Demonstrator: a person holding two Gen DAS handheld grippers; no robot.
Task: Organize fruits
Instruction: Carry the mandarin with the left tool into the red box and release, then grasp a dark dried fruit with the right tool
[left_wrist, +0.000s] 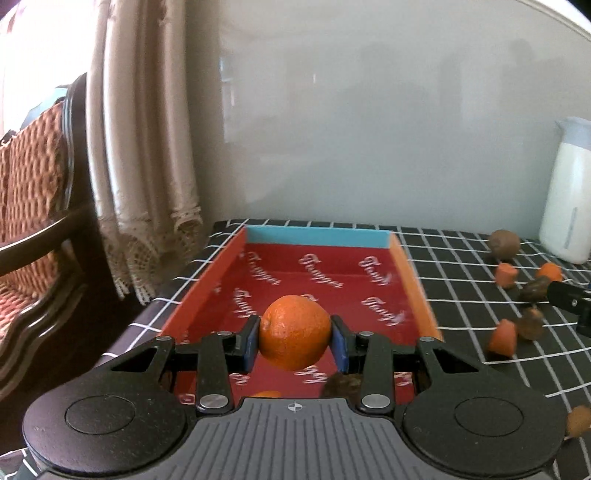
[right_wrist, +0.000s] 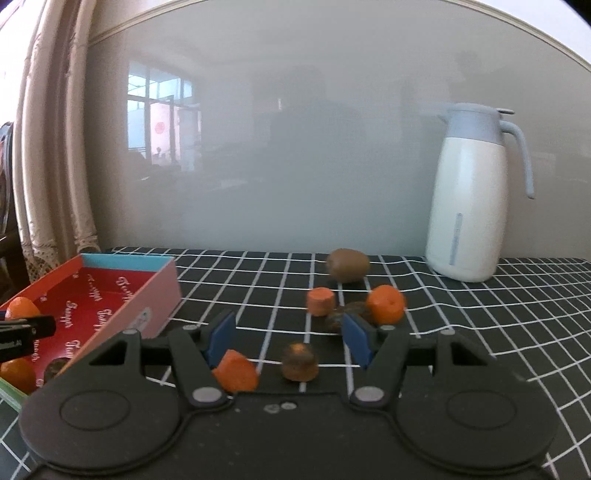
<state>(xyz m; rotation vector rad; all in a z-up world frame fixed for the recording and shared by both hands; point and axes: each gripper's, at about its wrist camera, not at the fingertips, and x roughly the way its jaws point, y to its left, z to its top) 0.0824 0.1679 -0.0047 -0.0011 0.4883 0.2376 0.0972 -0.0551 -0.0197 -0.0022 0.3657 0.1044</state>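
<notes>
- Two tongs in view: left tongs (left_wrist: 295, 341) clamped on a round orange mandarin (left_wrist: 294, 332), blue pads (left_wrist: 250, 343) pressed to its two sides.
- Held above the red printed floor of a shallow cardboard box (left_wrist: 413, 273) with orange side walls and a light-blue far wall, clear of the floor.
- Lower in the left wrist view, partly hidden behind the tongs' body: another orange fruit and a brown fruit lying in the same box.
- Right tongs (right_wrist: 290, 341) parted and empty, blue pads (right_wrist: 356, 339) well apart, hanging over the black table (right_wrist: 517, 332) with its white grid cloth.
- Between those pads, on the cloth: a dark brown, domed fruit (right_wrist: 299, 362); just beside the left pad, an orange cut chunk (right_wrist: 236, 371).
- Farther back: a second orange chunk (right_wrist: 320, 301), a whole orange mandarin on the cloth (right_wrist: 385, 304) with a brown blurred piece touching it, and a brown oval kiwi (right_wrist: 348, 265).
- Standing near the wall at the right: a white jug with pale-blue lid and handle (right_wrist: 469, 206).
- At the left edge: beige curtain (left_wrist: 147, 147) and a dark wooden chair (left_wrist: 40, 229).
</notes>
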